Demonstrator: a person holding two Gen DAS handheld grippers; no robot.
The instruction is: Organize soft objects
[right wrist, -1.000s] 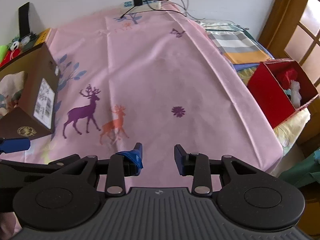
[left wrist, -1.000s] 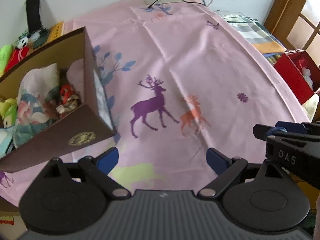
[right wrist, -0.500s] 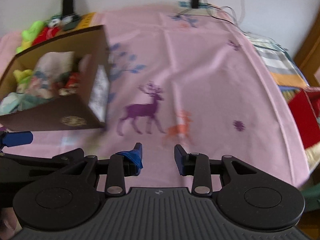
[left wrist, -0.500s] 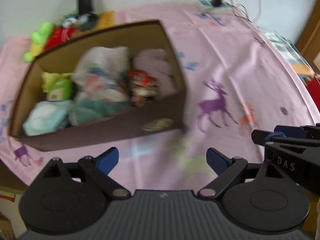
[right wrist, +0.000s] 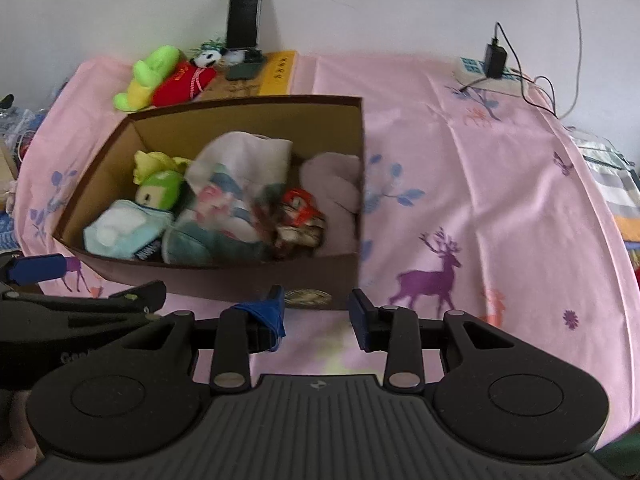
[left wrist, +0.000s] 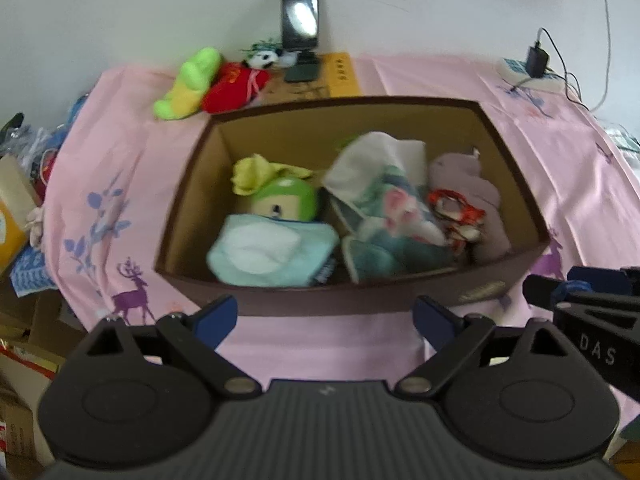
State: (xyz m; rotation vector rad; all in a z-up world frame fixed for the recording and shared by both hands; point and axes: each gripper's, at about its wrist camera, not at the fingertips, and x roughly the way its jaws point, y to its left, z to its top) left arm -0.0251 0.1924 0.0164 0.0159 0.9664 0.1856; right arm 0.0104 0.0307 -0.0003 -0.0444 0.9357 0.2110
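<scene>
Box [left wrist: 400,300]: on the pink sheet [left wrist: 560,152], long axis crosswise; soft items inside.
Left gripper [left wrist: 324,314]: released, empty, centred before the box's near wall.
Right gripper [right wrist: 318,314]: released, empty, before the box's right corner.
Nearer, judged: left.

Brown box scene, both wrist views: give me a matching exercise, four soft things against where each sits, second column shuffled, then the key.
Things:
1. light blue plush
2. mauve cloth
3. panda toy
4. lime green plush

Places:
A. outside the brown box, by the wall beside the standing phone
B. inside the box, near-left corner
C. outside the box on the pink sheet, beside a red plush
D. inside the box, against its right wall

Pairs: 1-B, 2-D, 3-A, 4-C
</scene>
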